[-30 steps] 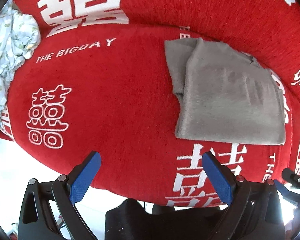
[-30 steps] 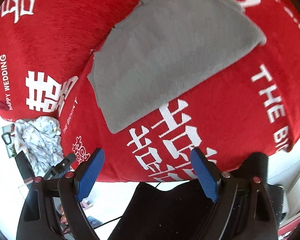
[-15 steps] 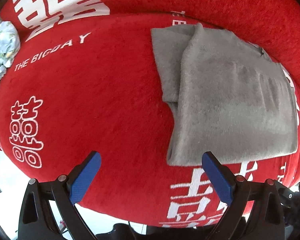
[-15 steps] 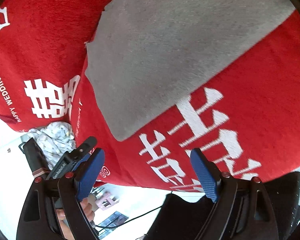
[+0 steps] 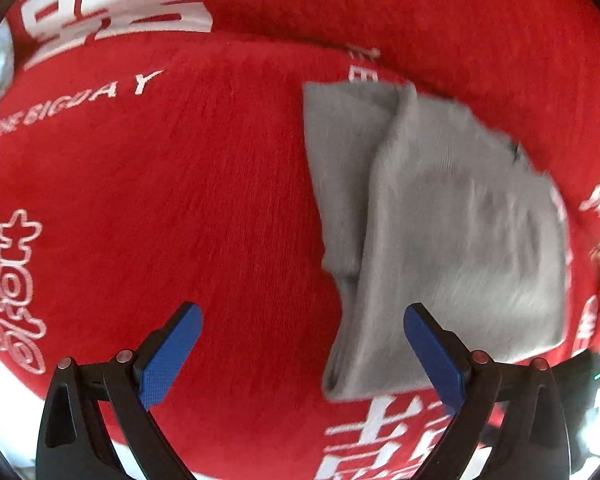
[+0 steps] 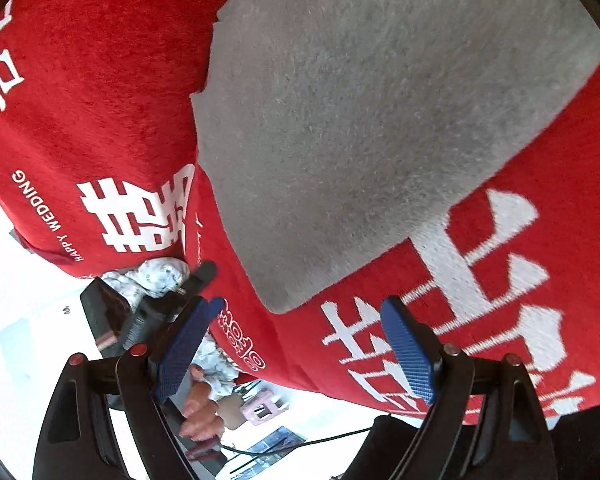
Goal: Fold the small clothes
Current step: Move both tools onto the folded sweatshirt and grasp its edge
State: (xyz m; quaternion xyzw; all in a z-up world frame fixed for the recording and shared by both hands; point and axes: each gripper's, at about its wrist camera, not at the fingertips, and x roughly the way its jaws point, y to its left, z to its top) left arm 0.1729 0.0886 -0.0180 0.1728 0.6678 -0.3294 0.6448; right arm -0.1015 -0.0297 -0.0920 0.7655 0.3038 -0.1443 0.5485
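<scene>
Just grey garment (image 5: 440,220) on red blanket (image 5: 160,200)

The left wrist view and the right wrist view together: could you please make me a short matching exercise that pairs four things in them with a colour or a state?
Things:
1. grey garment
2. red cover
3. left gripper
4. floral cloth

Descriptions:
A. red with white lettering and characters
B. pale and crumpled, at the edge of the cover
C. plain grey, lying partly folded on the cover
D. jaws wide apart, nothing between the blue pads

Pairs: 1-C, 2-A, 3-D, 4-B
</scene>
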